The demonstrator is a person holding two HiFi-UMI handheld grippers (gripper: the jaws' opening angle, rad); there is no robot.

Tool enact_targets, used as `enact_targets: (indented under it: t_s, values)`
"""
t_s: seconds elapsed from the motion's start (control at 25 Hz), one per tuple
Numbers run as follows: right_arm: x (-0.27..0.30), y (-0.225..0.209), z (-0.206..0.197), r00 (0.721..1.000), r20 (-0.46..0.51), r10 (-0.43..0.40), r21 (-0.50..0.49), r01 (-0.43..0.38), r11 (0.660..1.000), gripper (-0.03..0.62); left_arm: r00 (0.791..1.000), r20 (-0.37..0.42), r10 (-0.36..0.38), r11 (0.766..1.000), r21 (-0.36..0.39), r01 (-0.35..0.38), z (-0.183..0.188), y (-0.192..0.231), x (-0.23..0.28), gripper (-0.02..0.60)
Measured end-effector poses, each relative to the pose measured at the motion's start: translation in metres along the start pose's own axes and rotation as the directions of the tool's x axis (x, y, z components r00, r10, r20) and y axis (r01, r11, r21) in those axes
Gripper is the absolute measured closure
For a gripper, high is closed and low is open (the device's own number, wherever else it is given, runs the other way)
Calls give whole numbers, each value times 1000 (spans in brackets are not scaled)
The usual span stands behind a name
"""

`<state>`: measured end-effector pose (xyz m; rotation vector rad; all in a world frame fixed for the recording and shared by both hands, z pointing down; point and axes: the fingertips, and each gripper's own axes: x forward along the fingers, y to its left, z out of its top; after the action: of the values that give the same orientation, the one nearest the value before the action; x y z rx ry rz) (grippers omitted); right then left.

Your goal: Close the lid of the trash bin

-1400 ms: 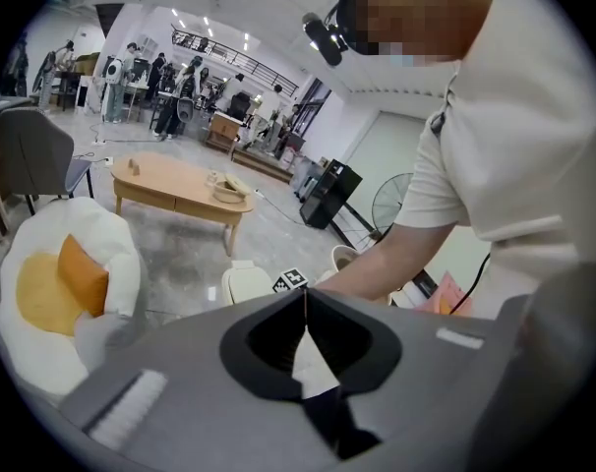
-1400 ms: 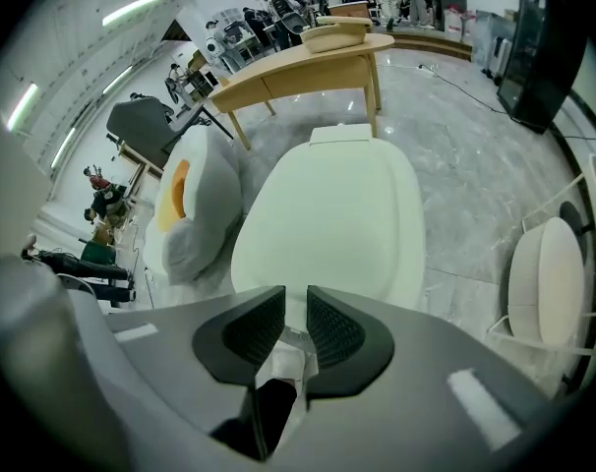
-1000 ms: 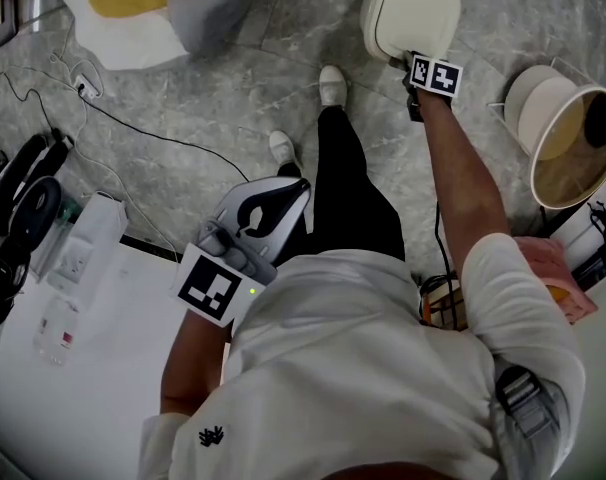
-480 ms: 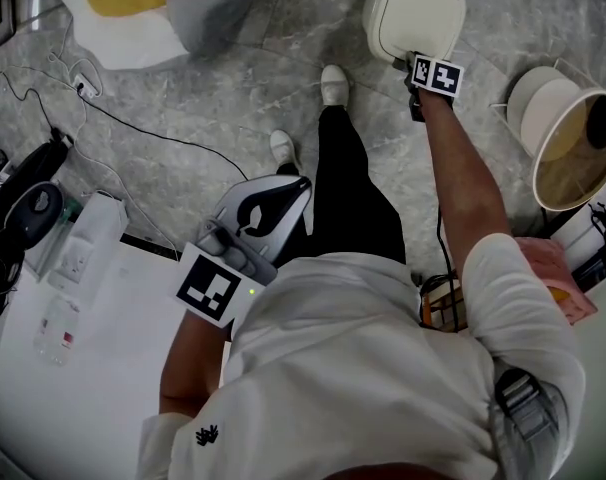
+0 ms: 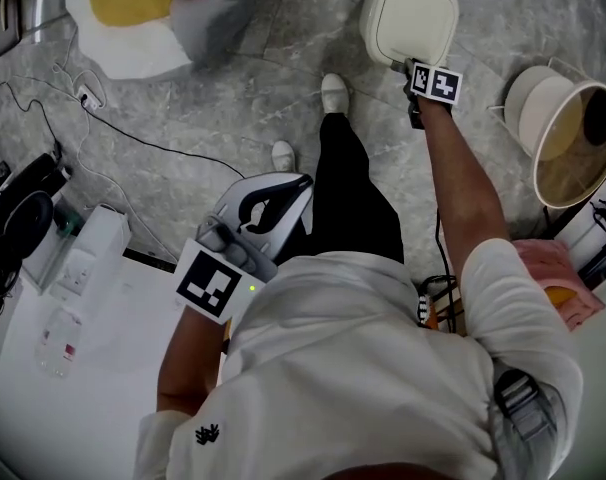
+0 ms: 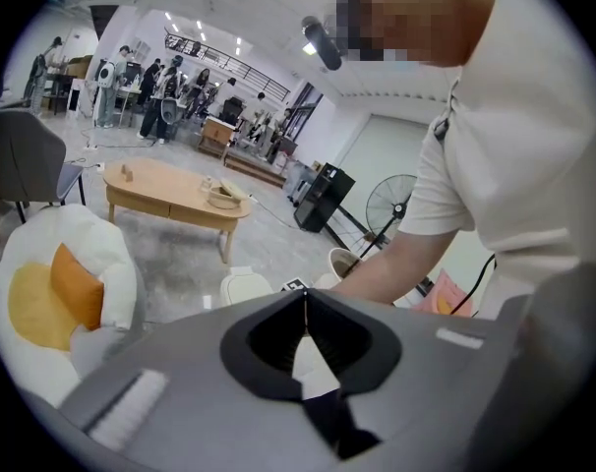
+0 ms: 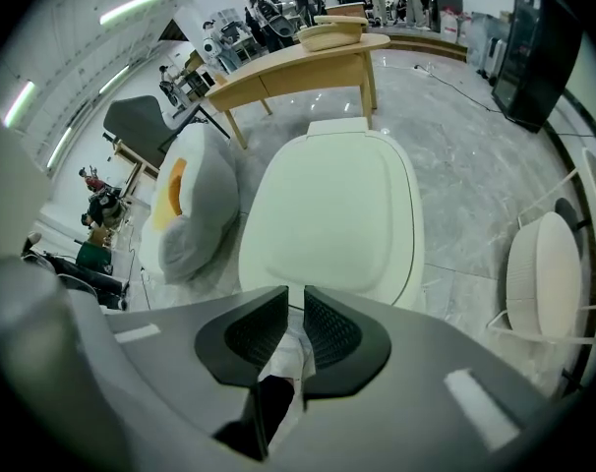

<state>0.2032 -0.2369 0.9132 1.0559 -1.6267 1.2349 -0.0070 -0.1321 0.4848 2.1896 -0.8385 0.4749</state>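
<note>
The cream trash bin point(image 5: 413, 18) stands on the grey floor ahead of the person's feet, its lid point(image 7: 332, 214) lying flat down over it. My right gripper point(image 5: 408, 66) reaches out on a straight arm to the lid's near edge; its jaws point(image 7: 296, 291) stand almost together, a narrow slit between them, with something white and crinkled showing behind the slit. My left gripper point(image 5: 301, 180) is held back near the person's waist, far from the bin, its jaws point(image 6: 305, 295) meeting at the tips with nothing between them. The bin point(image 6: 244, 288) shows small in the left gripper view.
A round white basket on a wire stand point(image 5: 568, 138) sits right of the bin. A yellow and white beanbag point(image 5: 133, 8) lies at the far left, with a black cable point(image 5: 133, 133) running over the floor. A white table point(image 5: 23, 408) is at my left. A wooden table point(image 7: 298, 62) stands behind the bin.
Almost nothing: the right gripper stays at the lid's near edge and the left gripper keeps its place. The head view has shifted slightly.
</note>
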Motion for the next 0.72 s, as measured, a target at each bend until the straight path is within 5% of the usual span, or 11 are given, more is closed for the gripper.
enact_targets:
  t_s: [0.72]
  values:
    - [-167, 103, -88, 968, 246, 47, -45, -36, 998, 579, 982, 121, -147, 975, 183, 124, -43, -100, -117, 525]
